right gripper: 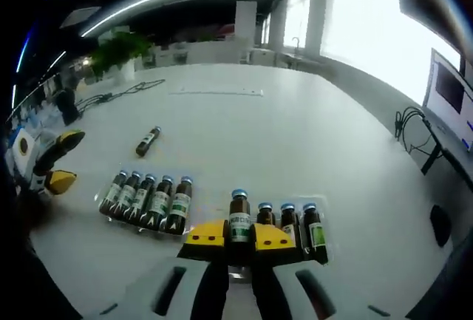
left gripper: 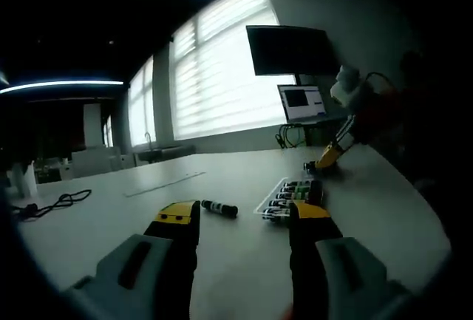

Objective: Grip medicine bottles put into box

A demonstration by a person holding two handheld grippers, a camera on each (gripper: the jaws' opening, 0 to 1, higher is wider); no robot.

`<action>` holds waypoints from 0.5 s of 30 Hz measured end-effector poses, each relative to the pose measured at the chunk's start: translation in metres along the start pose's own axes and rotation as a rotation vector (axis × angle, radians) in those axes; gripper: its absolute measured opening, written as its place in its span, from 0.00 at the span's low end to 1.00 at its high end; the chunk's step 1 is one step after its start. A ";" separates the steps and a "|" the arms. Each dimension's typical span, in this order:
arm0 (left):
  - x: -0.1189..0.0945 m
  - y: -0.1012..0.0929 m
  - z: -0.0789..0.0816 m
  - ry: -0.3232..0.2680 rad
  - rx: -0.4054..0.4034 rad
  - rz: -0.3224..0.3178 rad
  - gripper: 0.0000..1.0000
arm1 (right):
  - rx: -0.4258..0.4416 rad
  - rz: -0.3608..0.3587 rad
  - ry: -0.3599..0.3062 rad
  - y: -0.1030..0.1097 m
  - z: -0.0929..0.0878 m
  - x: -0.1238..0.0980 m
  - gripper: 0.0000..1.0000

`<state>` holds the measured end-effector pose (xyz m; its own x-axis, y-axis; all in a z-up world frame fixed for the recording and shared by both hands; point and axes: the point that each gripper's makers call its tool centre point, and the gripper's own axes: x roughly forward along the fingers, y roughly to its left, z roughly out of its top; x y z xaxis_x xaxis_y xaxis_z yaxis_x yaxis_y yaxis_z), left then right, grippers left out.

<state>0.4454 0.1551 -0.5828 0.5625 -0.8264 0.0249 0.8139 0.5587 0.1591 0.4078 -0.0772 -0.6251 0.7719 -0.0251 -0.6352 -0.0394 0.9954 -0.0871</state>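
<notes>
In the right gripper view, the left gripper [right gripper: 52,161] sits at the far left above the white table [right gripper: 295,128], its jaws apart and holding nothing. Next comes a row of five brown medicine bottles [right gripper: 148,202] lying side by side in a clear tray [right gripper: 111,216], with a lone bottle [right gripper: 148,141] lying loose on the table beyond them. Further right, the right gripper [right gripper: 240,240] has its jaws narrowed on an upright bottle [right gripper: 239,220], just beside three more standing in a second clear tray [right gripper: 325,250]. The grip looks low on the bottle, so it could tip or knock its neighbours over while being seated. The loose bottle, being round, may roll away if nudged.
</notes>
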 end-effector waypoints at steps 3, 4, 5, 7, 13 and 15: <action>0.000 0.000 0.000 0.000 0.000 0.001 0.41 | -0.033 -0.013 0.012 0.000 -0.004 0.001 0.08; 0.000 0.000 0.000 0.000 0.000 0.001 0.41 | -0.054 -0.020 0.007 -0.001 -0.003 0.001 0.08; 0.000 0.000 0.000 -0.001 0.001 0.001 0.41 | -0.057 -0.024 0.009 0.000 -0.004 0.001 0.08; 0.000 0.000 0.000 -0.001 0.001 0.000 0.41 | -0.069 -0.028 0.022 0.000 -0.006 0.002 0.08; 0.000 0.000 0.000 0.000 0.002 0.001 0.41 | -0.049 -0.023 0.015 -0.001 -0.005 0.003 0.08; 0.000 0.000 0.000 0.000 0.002 0.001 0.41 | -0.049 -0.017 0.008 0.000 -0.004 0.002 0.09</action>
<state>0.4453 0.1552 -0.5829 0.5630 -0.8261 0.0254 0.8133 0.5592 0.1607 0.4072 -0.0777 -0.6295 0.7676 -0.0429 -0.6395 -0.0574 0.9891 -0.1353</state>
